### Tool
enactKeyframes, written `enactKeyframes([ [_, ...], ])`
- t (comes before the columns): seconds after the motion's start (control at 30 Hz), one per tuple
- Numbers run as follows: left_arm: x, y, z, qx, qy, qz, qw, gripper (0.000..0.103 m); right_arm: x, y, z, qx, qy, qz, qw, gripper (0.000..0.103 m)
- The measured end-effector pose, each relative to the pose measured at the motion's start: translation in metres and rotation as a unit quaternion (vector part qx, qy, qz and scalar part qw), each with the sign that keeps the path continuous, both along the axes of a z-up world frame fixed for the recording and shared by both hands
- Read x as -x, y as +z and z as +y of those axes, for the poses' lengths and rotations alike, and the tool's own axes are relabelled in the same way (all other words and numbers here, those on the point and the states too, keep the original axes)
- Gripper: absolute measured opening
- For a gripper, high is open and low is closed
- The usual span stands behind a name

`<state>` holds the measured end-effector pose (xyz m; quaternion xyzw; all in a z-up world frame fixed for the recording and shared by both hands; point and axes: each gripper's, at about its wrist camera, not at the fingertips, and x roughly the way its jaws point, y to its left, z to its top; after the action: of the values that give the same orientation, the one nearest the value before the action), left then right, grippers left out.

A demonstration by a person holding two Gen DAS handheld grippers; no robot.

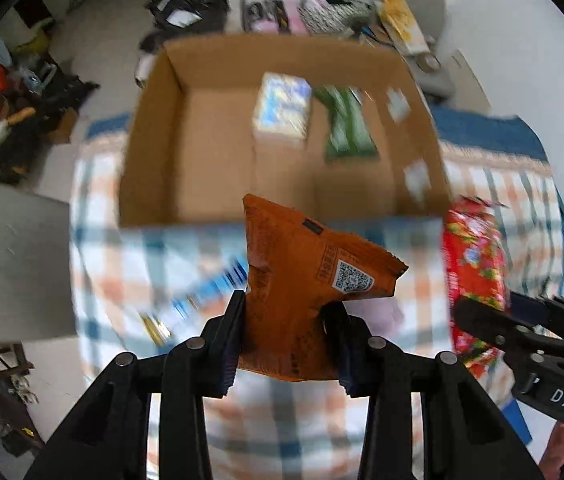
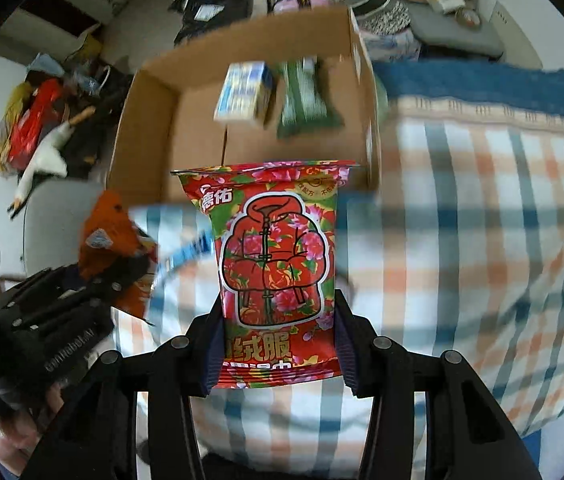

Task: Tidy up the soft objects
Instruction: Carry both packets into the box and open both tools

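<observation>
Gripping an orange packet (image 1: 302, 288) by its lower part, the left gripper (image 1: 288, 344) has its jaws closed on it, short of the box (image 1: 154, 140). The right gripper (image 2: 278, 344) likewise clamps a red floral packet (image 2: 274, 264), upright and also on the near side of the box. Both hang over a plaid cloth (image 2: 462, 220) on which the box stands. Inside the box, toward its far wall, a blue-white pack (image 1: 282, 108) lies just beside a green pack (image 1: 348, 124).
</observation>
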<state>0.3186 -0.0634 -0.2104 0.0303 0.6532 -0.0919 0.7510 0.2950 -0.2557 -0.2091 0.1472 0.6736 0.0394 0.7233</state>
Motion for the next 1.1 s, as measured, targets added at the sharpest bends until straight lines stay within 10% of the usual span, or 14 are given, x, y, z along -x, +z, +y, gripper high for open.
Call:
enactKeyframes([
  [0.57,-0.179,-0.090,0.022,-0.055,0.012,0.098,0.9936,0.036,-0.123,-0.099,0.002,0.065,-0.023,0.107,0.992,0.049],
  [1.1,-0.238,-0.150,0.021,-0.074,0.010,0.146,0.9865,0.036,-0.146,-0.156,0.020,0.100,-0.003,0.150,0.984,0.049],
])
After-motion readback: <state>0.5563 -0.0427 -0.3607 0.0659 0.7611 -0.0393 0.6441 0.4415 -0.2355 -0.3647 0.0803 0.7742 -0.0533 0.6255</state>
